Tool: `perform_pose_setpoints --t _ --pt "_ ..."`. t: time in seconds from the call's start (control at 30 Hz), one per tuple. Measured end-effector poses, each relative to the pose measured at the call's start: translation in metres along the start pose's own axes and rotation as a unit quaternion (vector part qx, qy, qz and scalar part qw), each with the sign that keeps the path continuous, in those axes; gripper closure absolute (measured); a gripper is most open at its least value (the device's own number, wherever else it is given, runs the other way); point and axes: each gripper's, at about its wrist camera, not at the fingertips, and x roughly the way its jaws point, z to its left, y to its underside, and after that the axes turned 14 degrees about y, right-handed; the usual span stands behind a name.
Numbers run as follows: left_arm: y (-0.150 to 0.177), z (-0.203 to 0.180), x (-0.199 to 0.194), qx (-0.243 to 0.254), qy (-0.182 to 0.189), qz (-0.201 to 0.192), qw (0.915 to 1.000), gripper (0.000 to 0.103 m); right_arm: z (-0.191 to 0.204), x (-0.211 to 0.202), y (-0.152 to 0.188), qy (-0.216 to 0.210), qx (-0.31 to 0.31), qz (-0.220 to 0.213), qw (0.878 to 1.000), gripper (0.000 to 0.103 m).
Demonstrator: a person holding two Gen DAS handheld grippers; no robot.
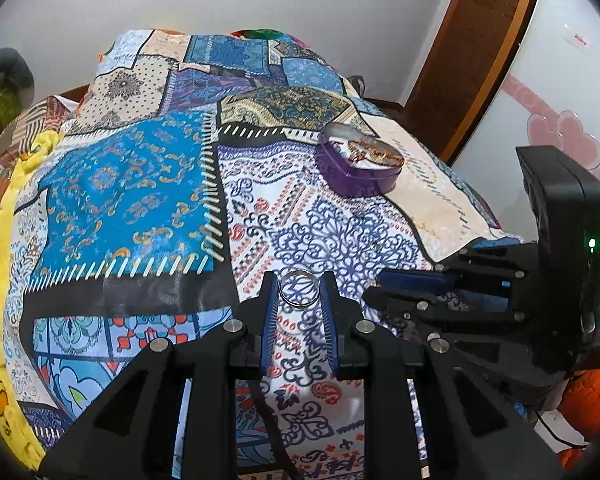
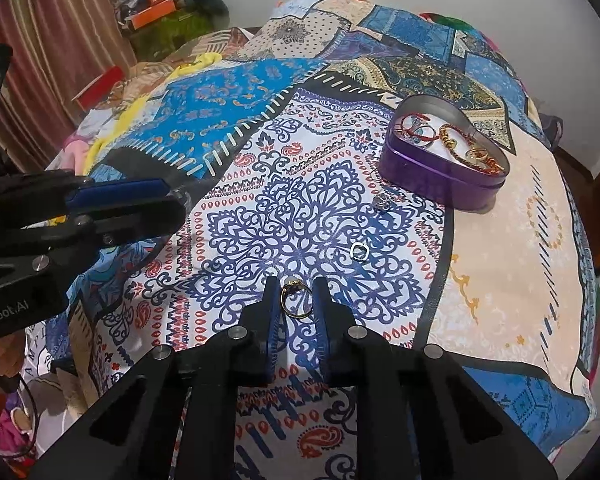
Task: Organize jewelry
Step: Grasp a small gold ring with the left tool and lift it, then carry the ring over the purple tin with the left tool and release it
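A plain silver band sits clamped between the ribbed blue pads of the left tongs, held just above a patchwork bedspread printed in blue, white and red filigree. The right tongs pinch a thin gold ring topped with a pale round stone, likewise low over the cloth. Both point forward and slightly down, side by side. Ahead and to the right, a purple heart-shaped tin stands open on the bed, holding red and gold bracelets. Between it and the right tongs lie a small squarish silver ring and an ornate silver ring.
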Motion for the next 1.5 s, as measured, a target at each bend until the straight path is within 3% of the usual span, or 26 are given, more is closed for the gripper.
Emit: perform_pose_setpoints --t 0.53,1.03,1.5 --pt "-0.049 -0.025 0.014 0.035 0.012 -0.026 0.999 0.083 -0.054 -0.03 -0.013 0.0 0.084 -0.051 0.995 0.089" --pt "-0.09 -0.032 0.041 0.06 0.026 -0.04 0.997 0.083 -0.103 -0.04 -0.031 0.034 0.132 -0.094 0.986 0.089" --pt "-0.108 -0.025 0.078 0.063 0.055 -0.018 0.9963 0.083 -0.116 -0.011 -0.049 0.04 0.125 -0.081 0.988 0.089"
